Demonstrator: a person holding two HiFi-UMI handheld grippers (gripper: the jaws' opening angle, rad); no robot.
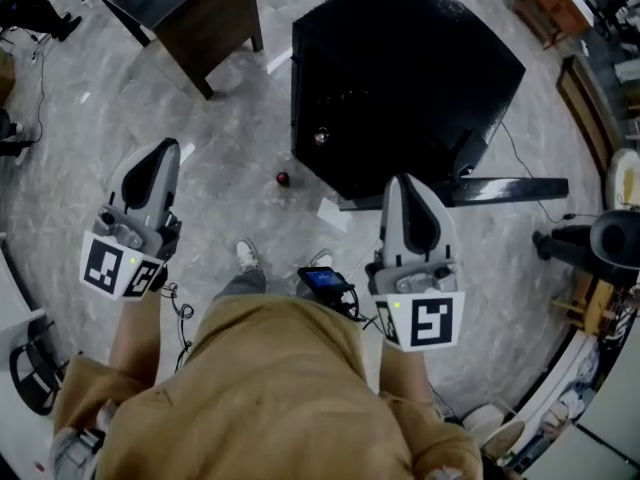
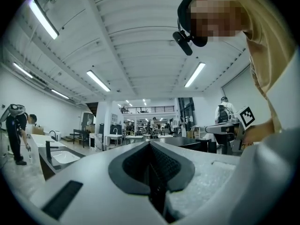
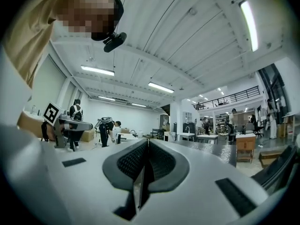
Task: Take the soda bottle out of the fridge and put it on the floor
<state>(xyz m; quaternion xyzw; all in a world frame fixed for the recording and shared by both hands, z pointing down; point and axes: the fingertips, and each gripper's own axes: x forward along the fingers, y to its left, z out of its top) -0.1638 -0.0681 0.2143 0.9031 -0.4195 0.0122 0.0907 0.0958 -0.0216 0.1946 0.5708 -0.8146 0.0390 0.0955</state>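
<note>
The left hand-held gripper (image 1: 163, 153) has its jaws together on nothing. Ahead and to its right a small dark-red round thing (image 1: 283, 179) lies on the floor (image 1: 120, 118) beside the black fridge (image 1: 400, 78); I cannot tell whether it is the soda bottle seen from above, and no bottle shows plainly. The right hand-held gripper (image 1: 406, 186), nearer the fridge, is likewise closed and empty, so its jaws should part before reaching in, then close squarely on the bottle's body.

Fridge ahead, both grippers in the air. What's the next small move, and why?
Probably open the right gripper's jaws and lower it toward the black fridge. Both it and the left gripper are shut, empty and short of the fridge.
</note>
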